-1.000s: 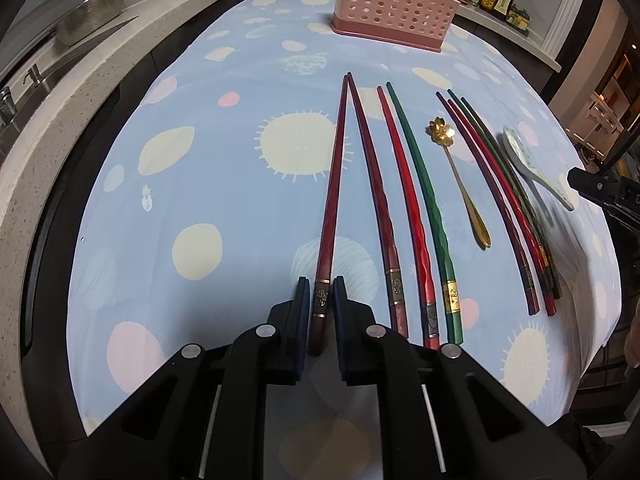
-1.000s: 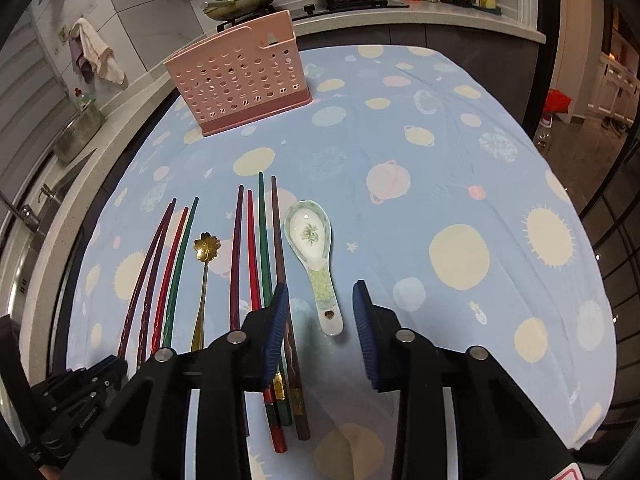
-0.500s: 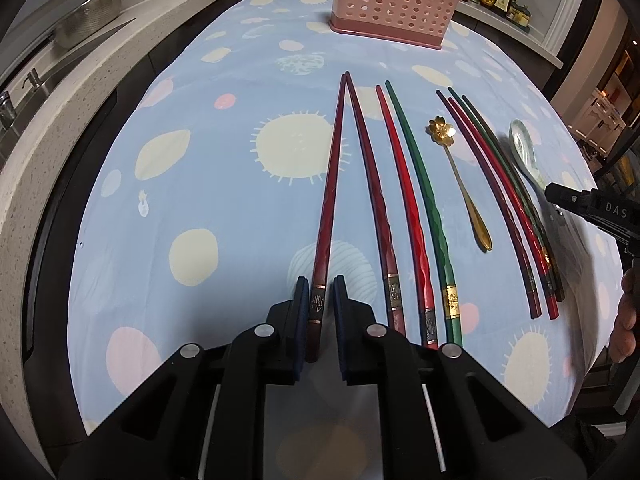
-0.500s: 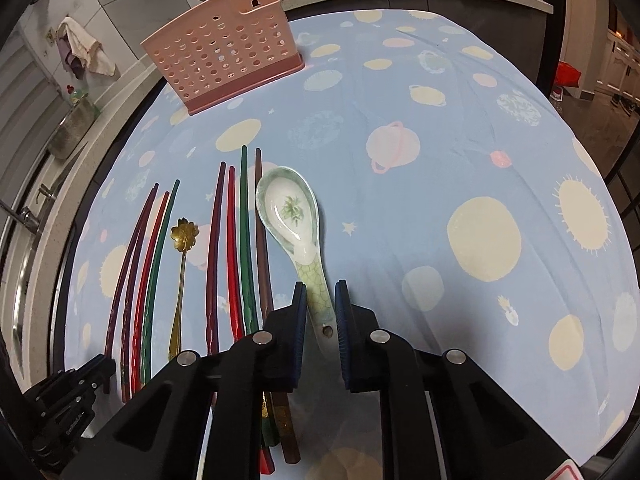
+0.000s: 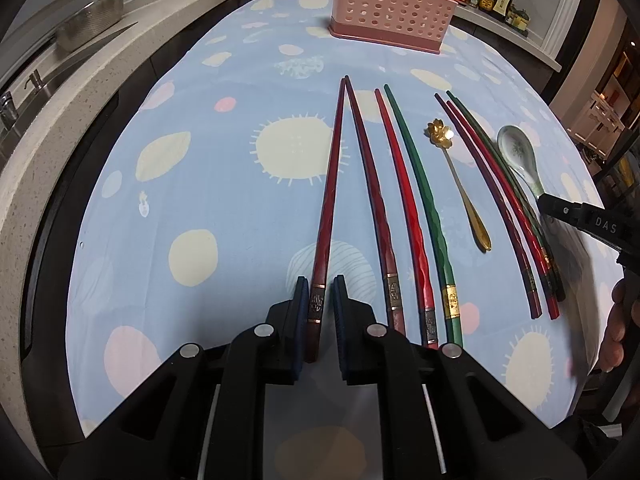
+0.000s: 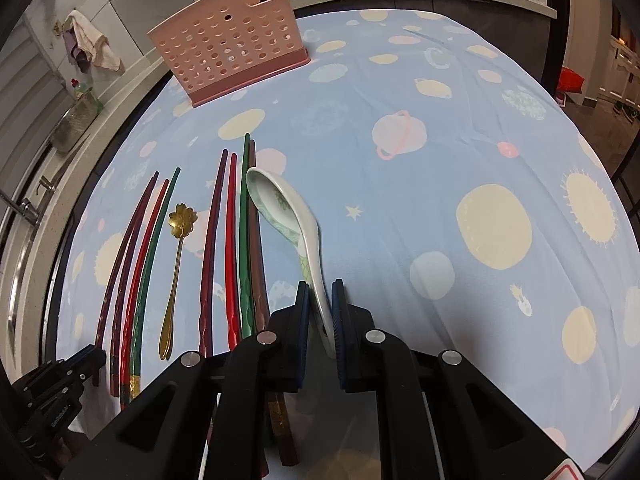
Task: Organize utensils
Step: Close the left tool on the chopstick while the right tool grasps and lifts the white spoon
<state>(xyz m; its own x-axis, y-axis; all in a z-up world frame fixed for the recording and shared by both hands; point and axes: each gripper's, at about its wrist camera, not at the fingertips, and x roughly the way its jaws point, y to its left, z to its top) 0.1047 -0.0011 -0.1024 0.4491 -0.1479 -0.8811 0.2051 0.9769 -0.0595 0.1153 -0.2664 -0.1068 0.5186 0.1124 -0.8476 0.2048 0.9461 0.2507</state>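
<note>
Far left of the row: the left gripper (image 5: pixel 319 312) has its jaws closed to a narrow gap around the butt end of the dark red chopstick (image 5: pixel 330 208); the pads sit against or just beside the banded handle, and the stick looks to lie flat on the blue patterned cloth (image 5: pixel 200 152), so a firm pinch is likely but lift is not evident. Next right lie three more chopsticks, untouched: a dark red one (image 5: pixel 372 200), a bright red one (image 5: pixel 404 208) and a green one (image 5: pixel 424 208). Then the gold flower spoon (image 5: pixel 460 184), also on the cloth. Then a tight bundle of chopsticks (image 6: pixel 236 248), parallel and touching. Rightmost: the right gripper (image 6: pixel 321 312) is clamped on the handle of the ceramic spoon (image 6: pixel 288 216), which appears tipped onto its side, bowl pointing away. The pink perforated holder (image 6: pixel 228 48) stands well apart at the far edge of the cloth; no utensil can be seen inside it in either view. Judgement: the task is at its start. Two items are gripped, none is stowed, and every utensil is yet to reach the holder.
</note>
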